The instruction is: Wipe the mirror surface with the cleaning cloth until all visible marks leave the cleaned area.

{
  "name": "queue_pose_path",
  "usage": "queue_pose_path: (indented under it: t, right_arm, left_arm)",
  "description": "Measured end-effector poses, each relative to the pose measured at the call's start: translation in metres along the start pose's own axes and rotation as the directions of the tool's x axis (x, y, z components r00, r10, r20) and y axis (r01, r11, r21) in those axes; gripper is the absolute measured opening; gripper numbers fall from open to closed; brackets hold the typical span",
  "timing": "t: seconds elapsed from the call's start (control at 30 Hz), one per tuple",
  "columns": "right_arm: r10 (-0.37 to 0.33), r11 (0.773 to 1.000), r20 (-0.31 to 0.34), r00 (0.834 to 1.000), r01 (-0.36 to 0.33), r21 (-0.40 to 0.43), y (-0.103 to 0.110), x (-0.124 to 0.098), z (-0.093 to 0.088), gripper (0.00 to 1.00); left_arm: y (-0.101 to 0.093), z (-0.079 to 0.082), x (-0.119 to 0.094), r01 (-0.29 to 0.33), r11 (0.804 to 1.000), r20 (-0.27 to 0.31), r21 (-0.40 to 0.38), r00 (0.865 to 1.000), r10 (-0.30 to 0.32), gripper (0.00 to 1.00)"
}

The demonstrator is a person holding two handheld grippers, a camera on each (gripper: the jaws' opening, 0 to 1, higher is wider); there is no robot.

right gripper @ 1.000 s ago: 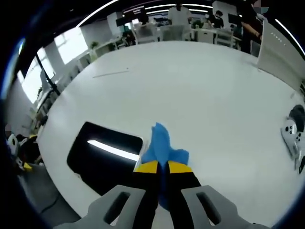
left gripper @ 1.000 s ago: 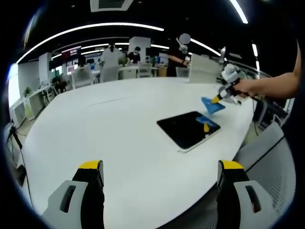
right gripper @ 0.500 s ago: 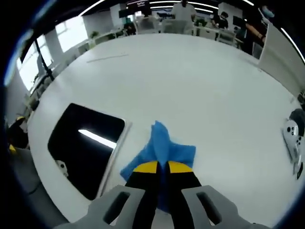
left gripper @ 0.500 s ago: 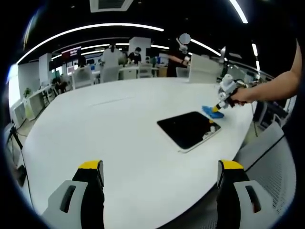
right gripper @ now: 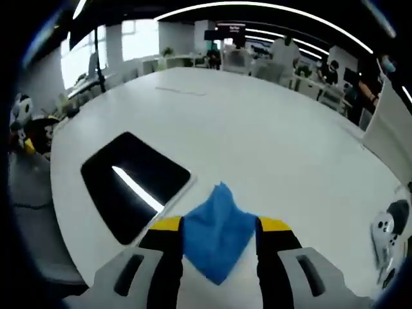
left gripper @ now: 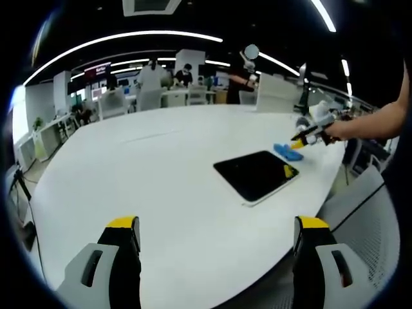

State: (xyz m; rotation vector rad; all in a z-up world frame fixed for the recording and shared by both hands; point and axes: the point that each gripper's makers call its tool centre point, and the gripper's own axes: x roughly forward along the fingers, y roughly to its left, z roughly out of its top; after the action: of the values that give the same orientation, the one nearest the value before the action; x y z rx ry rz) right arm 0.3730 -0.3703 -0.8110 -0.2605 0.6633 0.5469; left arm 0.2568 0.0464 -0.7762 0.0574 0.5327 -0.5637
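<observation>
We see a crumpled blue cloth (right gripper: 219, 228) lying on the white table (right gripper: 277, 141), between the spread jaws of our right claw (right gripper: 220, 225); the jaws stand wide apart and grip nothing. The cloth peaks toward the far side and bunches low nearer us. Just left of the claw lies the mirror (right gripper: 135, 183), a dark glossy rectangle with a pale rim, flat on the table, reflecting a bright ceiling strip. The cloth sits just beside its near corner, off the glass.

Our left claw (left gripper: 215, 232) hovers over the table's near edge, jaws wide apart and empty. Ahead and to its right we see the mirror (left gripper: 256, 174), the cloth (left gripper: 286, 151) beyond it, and the right claw (left gripper: 302, 135) held in a hand (left gripper: 335, 131).

Around us is an open office with desks, seated people and long ceiling lights.
</observation>
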Motion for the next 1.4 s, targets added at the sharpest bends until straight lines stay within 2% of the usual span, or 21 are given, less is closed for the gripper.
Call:
queue_pose_path:
  t: [0.03, 0.1, 0.13, 0.17, 0.2, 0.23, 0.27, 0.3, 0.37, 0.4, 0.47, 0.53, 0.6, 0.63, 0.7, 0.8, 0.87, 0.9, 1.1, 1.4]
  right_arm:
    - [-0.002, 1.0, 0.042, 0.999, 0.001, 0.018, -0.001, -0.009, 0.003, 0.62]
    - [0.015, 1.0, 0.14, 0.99, -0.014, -0.006, 0.0, -0.025, 0.008, 0.52]
    - [0.002, 1.0, 0.153, 0.988, -0.003, 0.003, -0.001, -0.029, 0.008, 0.48]
    - [-0.007, 0.999, 0.179, 0.984, 0.001, 0.035, 0.001, -0.038, 0.005, 0.5]
    - [0.006, 0.997, 0.194, 0.981, -0.02, 0.072, 0.006, -0.042, 0.003, 0.57]
    - [0.024, 0.994, 0.223, 0.975, -0.047, 0.099, 0.012, -0.047, 0.001, 0.71]
    - [0.029, 0.993, 0.234, 0.972, -0.054, 0.101, 0.014, -0.05, -0.001, 0.8]
    - [0.022, 0.994, 0.225, 0.974, -0.045, 0.098, 0.015, -0.054, -0.009, 0.84]
    - [0.017, 0.996, 0.224, 0.974, -0.036, 0.082, 0.016, -0.059, -0.017, 0.8]
    - [0.015, 0.996, 0.224, 0.974, -0.034, 0.08, 0.018, -0.063, -0.021, 0.82]
    - [0.013, 0.993, 0.233, 0.972, -0.04, 0.112, 0.019, -0.066, -0.028, 0.9]
    - [0.001, 0.993, 0.243, 0.97, -0.03, 0.118, 0.021, -0.072, -0.031, 0.95]
    - [-0.006, 0.992, 0.247, 0.969, -0.025, 0.121, 0.021, -0.074, -0.034, 0.95]
    - [0.01, 0.99, 0.255, 0.967, -0.045, 0.13, 0.023, -0.076, -0.036, 0.96]
    - [-0.02, 0.99, 0.254, 0.967, -0.017, 0.142, 0.019, -0.076, -0.041, 0.95]
    - [-0.044, 0.991, 0.246, 0.968, 0.011, 0.131, 0.021, -0.079, -0.042, 0.94]
    - [-0.046, 0.992, 0.25, 0.967, 0.015, 0.125, 0.022, -0.081, -0.041, 0.97]
    - [-0.038, 0.993, 0.251, 0.967, 0.007, 0.122, 0.024, -0.081, -0.041, 1.0]
    - [0.002, 0.992, 0.253, 0.968, -0.033, 0.119, 0.032, -0.081, -0.044, 1.0]
    - [0.011, 0.992, 0.225, 0.974, -0.039, 0.12, 0.034, -0.079, -0.05, 1.0]
  left_arm:
    - [0.0, 0.0, 0.0, 0.0, 1.0, 0.0, 0.001, 1.0, 0.0, 0.99]
    - [0.0, 0.0, 0.0, -0.002, 1.0, -0.001, 0.008, 1.0, 0.002, 0.99]
    - [-0.001, 0.0, 0.0, -0.002, 1.0, -0.002, 0.01, 1.0, 0.002, 0.99]
    - [-0.001, 0.0, 0.0, -0.002, 1.0, -0.003, 0.012, 1.0, 0.002, 0.99]
    - [0.0, 0.0, 0.0, -0.004, 1.0, -0.003, 0.012, 1.0, 0.004, 0.99]
    - [0.001, 0.0, 0.0, -0.007, 1.0, -0.002, 0.011, 1.0, 0.007, 0.99]
    - [0.001, 0.0, 0.0, -0.007, 1.0, -0.002, 0.01, 1.0, 0.007, 0.99]
    - [0.0, 0.0, 0.0, -0.005, 1.0, -0.004, 0.012, 1.0, 0.005, 0.99]
    - [-0.001, -0.001, 0.0, -0.001, 1.0, -0.007, 0.02, 1.0, 0.002, 0.99]
    - [-0.002, -0.001, 0.0, 0.0, 1.0, -0.006, 0.023, 1.0, 0.0, 0.99]
    - [-0.002, 0.001, -0.001, -0.001, 1.0, 0.0, 0.025, 1.0, 0.001, 0.99]
    - [-0.001, 0.001, -0.001, -0.005, 1.0, 0.004, 0.022, 1.0, 0.005, 0.99]
    - [-0.001, 0.002, -0.001, -0.007, 1.0, 0.006, 0.021, 1.0, 0.007, 0.99]
    - [-0.001, 0.002, -0.001, -0.008, 1.0, 0.007, 0.023, 1.0, 0.008, 0.99]
    - [-0.001, 0.001, -0.001, -0.01, 1.0, 0.002, 0.028, 1.0, 0.01, 0.99]
    - [-0.001, 0.002, -0.002, -0.011, 0.999, 0.009, 0.03, 1.0, 0.011, 0.99]
    - [-0.001, 0.001, -0.002, -0.011, 1.0, 0.006, 0.028, 1.0, 0.011, 0.99]
    - [-0.001, 0.001, -0.002, -0.011, 1.0, 0.004, 0.027, 1.0, 0.011, 0.99]
    - [-0.002, 0.002, -0.003, -0.012, 0.999, 0.004, 0.03, 1.0, 0.012, 1.0]
    - [-0.001, 0.004, -0.004, -0.013, 1.0, 0.01, 0.023, 1.0, 0.013, 1.0]
